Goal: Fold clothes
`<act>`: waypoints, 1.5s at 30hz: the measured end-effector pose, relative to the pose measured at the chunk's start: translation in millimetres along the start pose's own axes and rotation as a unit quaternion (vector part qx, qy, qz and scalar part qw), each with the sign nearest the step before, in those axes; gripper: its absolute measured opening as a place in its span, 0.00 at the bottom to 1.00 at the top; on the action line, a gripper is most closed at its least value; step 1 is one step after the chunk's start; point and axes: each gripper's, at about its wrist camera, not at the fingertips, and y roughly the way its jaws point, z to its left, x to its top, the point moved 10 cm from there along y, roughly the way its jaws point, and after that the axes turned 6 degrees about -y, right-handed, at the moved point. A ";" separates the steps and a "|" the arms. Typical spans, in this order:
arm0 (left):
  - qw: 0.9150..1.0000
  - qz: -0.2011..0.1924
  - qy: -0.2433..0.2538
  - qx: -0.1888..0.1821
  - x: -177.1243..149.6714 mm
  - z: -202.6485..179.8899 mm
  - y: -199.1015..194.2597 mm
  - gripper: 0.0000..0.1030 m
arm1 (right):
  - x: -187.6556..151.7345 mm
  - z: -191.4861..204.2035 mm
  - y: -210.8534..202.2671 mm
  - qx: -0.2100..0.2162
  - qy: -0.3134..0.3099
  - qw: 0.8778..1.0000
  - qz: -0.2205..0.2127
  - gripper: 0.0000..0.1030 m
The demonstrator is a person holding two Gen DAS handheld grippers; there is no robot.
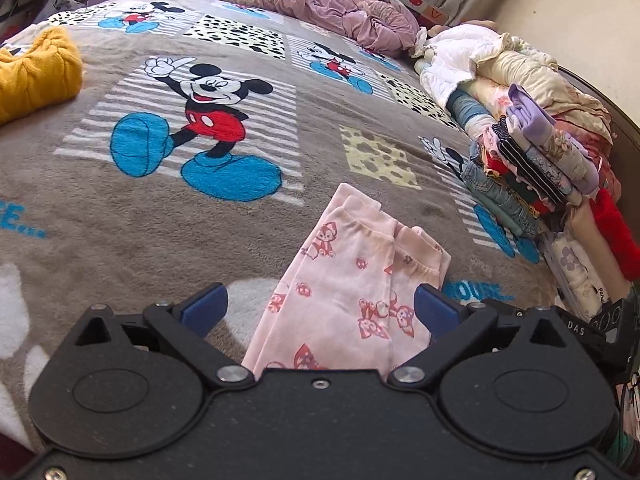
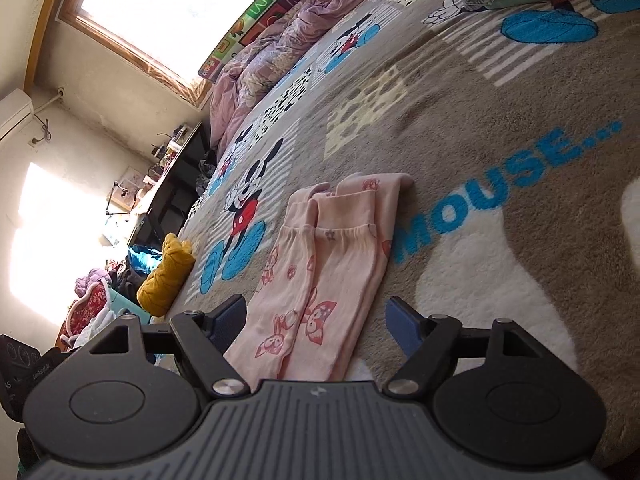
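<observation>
We hold both tongs released: left gripper (image 1: pixel 320 310) and right gripper (image 2: pixel 318 318) straddle the pink printed cotton trousers (image 1: pixel 344 280); a folded clothes stack (image 1: pixel 536 160) lies right of the left tongs, and a mustard knitted garment (image 2: pixel 166 276) left of the right tongs.

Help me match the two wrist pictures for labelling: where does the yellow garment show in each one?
Left wrist: the yellow garment lies at the far left edge, upper part, on the blanket.
Right wrist: the yellow garment sits left of centre, beyond the gripper's left finger, at the bed's edge.
Shared landmark: the pink printed pants, lying between the open fingers in both views.
</observation>
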 end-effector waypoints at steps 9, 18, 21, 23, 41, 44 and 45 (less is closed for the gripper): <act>0.998 0.034 0.044 -0.017 34.2 -25.7 61.6 0.96 | 18.3 -27.6 35.2 -0.020 0.018 1.000 -0.004 0.74; 0.993 0.085 0.077 -0.020 54.7 -29.2 125.7 0.76 | 35.6 -36.6 54.9 -0.017 0.016 1.000 -0.018 0.70; 0.991 0.102 0.084 -0.021 55.6 -26.2 143.2 0.73 | 39.4 -38.4 60.4 -0.022 0.009 1.000 -0.020 0.62; 0.989 0.111 0.090 -0.028 56.0 -26.5 151.7 0.72 | 41.6 -39.2 64.3 -0.020 0.005 1.000 -0.019 0.59; 0.981 0.142 0.097 -0.088 58.6 -30.1 183.8 0.14 | 55.9 -33.7 89.9 0.000 -0.017 1.000 -0.021 0.26; 0.981 0.139 0.079 -0.112 62.7 -29.3 177.9 0.11 | 60.6 -29.6 93.3 0.004 -0.021 1.000 -0.022 0.19; 0.981 0.136 0.074 -0.120 64.3 -29.4 175.5 0.10 | 62.4 -27.6 93.8 0.007 -0.023 0.999 -0.023 0.16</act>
